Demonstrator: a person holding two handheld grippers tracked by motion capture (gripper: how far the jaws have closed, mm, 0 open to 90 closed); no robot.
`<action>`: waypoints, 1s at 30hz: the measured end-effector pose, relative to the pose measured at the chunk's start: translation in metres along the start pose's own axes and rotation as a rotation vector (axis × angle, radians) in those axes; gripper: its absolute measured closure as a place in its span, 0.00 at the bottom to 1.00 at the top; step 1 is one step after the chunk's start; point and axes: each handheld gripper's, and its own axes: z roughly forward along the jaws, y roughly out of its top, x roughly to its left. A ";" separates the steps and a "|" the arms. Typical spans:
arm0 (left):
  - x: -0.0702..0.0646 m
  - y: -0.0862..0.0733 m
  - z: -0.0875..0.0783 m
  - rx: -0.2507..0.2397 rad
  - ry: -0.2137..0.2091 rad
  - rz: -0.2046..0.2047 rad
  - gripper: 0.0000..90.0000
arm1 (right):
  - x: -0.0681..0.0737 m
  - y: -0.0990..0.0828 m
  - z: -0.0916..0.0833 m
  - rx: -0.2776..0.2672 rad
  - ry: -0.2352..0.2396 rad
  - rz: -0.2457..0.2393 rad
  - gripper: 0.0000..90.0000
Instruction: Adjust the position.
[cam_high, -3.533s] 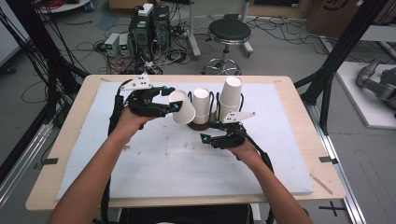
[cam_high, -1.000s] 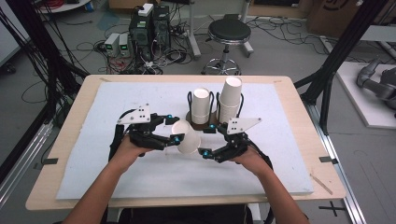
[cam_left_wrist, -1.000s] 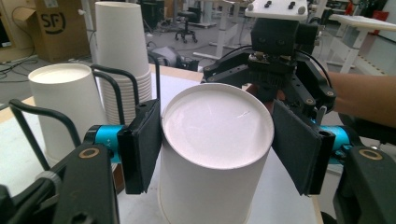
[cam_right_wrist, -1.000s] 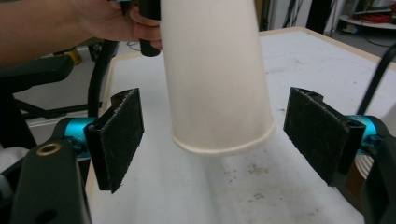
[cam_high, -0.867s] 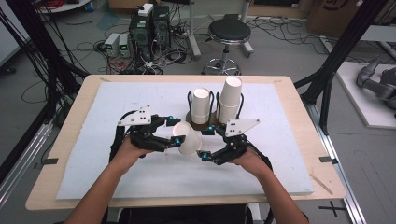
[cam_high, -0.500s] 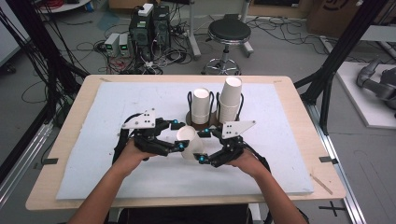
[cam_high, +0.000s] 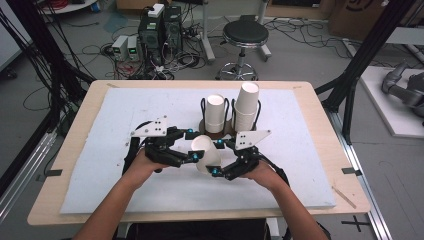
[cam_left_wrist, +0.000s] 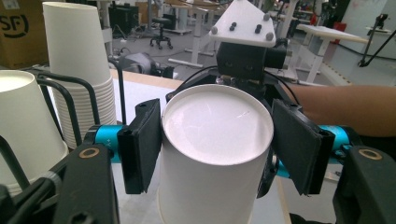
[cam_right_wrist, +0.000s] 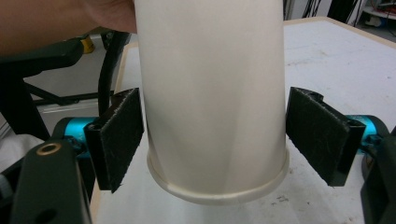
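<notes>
High view first: a white paper cup (cam_high: 206, 153) lies on its side between the two hands, just above the white mat (cam_high: 310, 150) on the desk (cam_high: 75, 145), near the front centre. The left tongs (cam_high: 192, 146) come in from the left, the right tongs (cam_high: 219, 159) from the right, and both meet at the cup. Just behind them stands a black wire cup holder (cam_high: 228, 114) with a single upturned cup (cam_high: 216, 113) in its left ring and a taller stack of cups (cam_high: 246, 106) in its right ring.

Over to the left gripper view: the cup's closed bottom (cam_left_wrist: 215, 125) faces away from the camera, and the left tongs (cam_left_wrist: 215, 149) are clamped on its body, the left pad (cam_left_wrist: 140, 144) flat against the paper. The other gripper's body sits right behind the cup. The stack of cups (cam_left_wrist: 77, 60) and the single cup (cam_left_wrist: 25, 126) show at the left.

Right gripper view: the cup's rolled rim (cam_right_wrist: 219, 186) points towards the camera, the body running away from it. The right tongs (cam_right_wrist: 215, 140) straddle the cup, released; the left pad (cam_right_wrist: 116, 135) is just beside the wall, the right pad clearly off it.
</notes>
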 end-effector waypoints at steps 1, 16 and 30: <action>0.000 0.000 0.000 -0.001 -0.004 -0.001 0.39 | 0.000 0.000 0.000 0.002 0.003 0.002 0.23; 0.000 -0.001 0.004 0.024 -0.010 0.016 0.39 | -0.001 0.000 -0.001 0.032 0.022 -0.047 0.33; 0.004 0.010 0.011 0.090 0.013 0.018 0.23 | -0.005 0.001 -0.007 0.021 0.010 -0.046 0.37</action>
